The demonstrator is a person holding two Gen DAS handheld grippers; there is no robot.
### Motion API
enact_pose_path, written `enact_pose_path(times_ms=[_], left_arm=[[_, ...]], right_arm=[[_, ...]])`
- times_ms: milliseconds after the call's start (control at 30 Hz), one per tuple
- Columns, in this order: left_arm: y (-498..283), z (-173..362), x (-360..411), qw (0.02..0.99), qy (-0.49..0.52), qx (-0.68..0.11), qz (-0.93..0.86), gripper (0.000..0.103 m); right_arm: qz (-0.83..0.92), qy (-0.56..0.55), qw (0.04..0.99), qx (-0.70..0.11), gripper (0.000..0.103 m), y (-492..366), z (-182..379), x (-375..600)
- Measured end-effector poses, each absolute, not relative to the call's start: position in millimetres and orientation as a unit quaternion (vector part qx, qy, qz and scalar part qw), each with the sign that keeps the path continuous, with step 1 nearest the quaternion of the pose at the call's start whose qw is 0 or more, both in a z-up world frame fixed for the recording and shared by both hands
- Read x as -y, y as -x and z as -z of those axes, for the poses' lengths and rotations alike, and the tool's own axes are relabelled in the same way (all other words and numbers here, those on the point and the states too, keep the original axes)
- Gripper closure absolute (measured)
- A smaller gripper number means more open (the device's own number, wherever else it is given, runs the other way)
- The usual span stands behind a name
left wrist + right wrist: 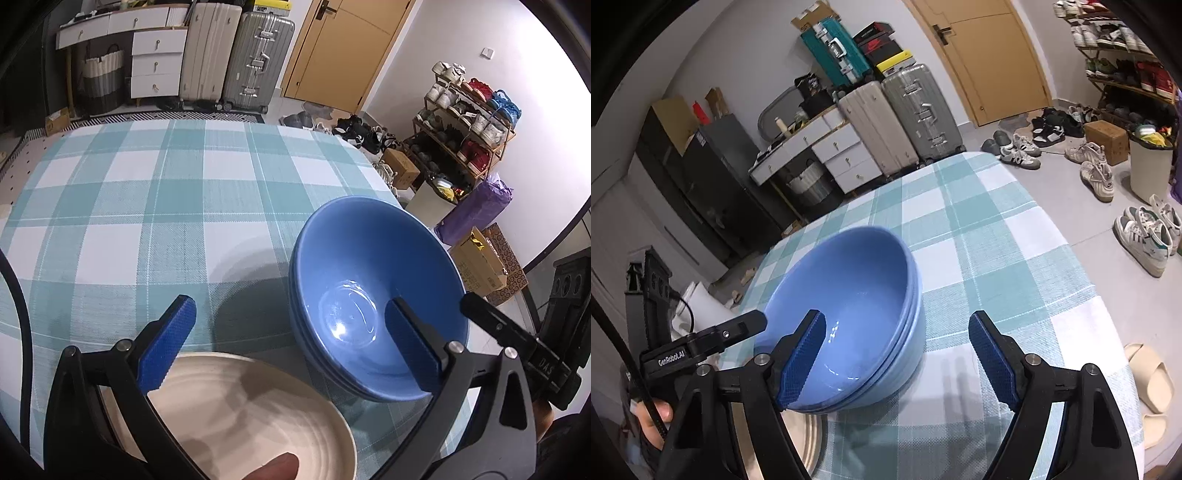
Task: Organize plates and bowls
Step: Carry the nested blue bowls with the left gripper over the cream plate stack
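Observation:
Stacked blue bowls (369, 280) (849, 280) stand upright on the checked tablecloth (147, 184), near its right edge. A cream ribbed plate (240, 413) (809, 435) lies just in front of them, to their left. My left gripper (290, 300) is open: one finger hangs over the plate, the other in front of the bowls' near rim. My right gripper (897, 314) is open too, its left pad at the near rim, its right pad over bare cloth. Neither holds anything. A fingertip (273, 465) shows over the plate.
The table's edge runs close behind the bowls on the right. Beyond it on the floor are shoes (1145, 240), a shoe rack (465, 122) and boxes (480, 266). Suitcases (236, 59) and white drawers (159, 62) stand past the far edge.

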State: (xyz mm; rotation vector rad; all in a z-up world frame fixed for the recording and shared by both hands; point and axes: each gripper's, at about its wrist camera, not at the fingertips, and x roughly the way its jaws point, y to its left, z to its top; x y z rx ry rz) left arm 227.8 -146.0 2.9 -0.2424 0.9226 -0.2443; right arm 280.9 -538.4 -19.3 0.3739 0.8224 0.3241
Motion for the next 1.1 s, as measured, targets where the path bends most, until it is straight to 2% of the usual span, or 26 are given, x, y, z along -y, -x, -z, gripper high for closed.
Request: enact_pose_path(times_ms=[167,233,300,433,567,1100], left_arm=[[-237,8,151,0.876,0.119,-0.452,0.115,0.001],[-240,12,152,0.875,0.121,-0.454,0.117,0.006],[-243,15,152,0.872,0.123,-0.458,0.122,0.028],[-245,19,152,0.866,0.133,-0.462,0.137,0.055],[-244,18,154,0.868,0.128,-0.458,0.146,0.079],[-226,-5,166,0.882,0.100,-0.435,0.155,0.081]], right_arm=[[-0.167,-0.175,0.884,-0.401,0.029,-288,24,529],[-0.168,-0.176,0.882,-0.405,0.033,-291,26,527],[-0.168,-0.177,0.880,-0.407,0.038,-292,28,526],[-0.165,-0.180,0.878,-0.412,0.056,-295,31,524],[-0.157,-0.176,0.881,-0.411,0.065,-294,31,525],[-0.142,-0.159,0.894,-0.394,0.067,-283,12,526]])
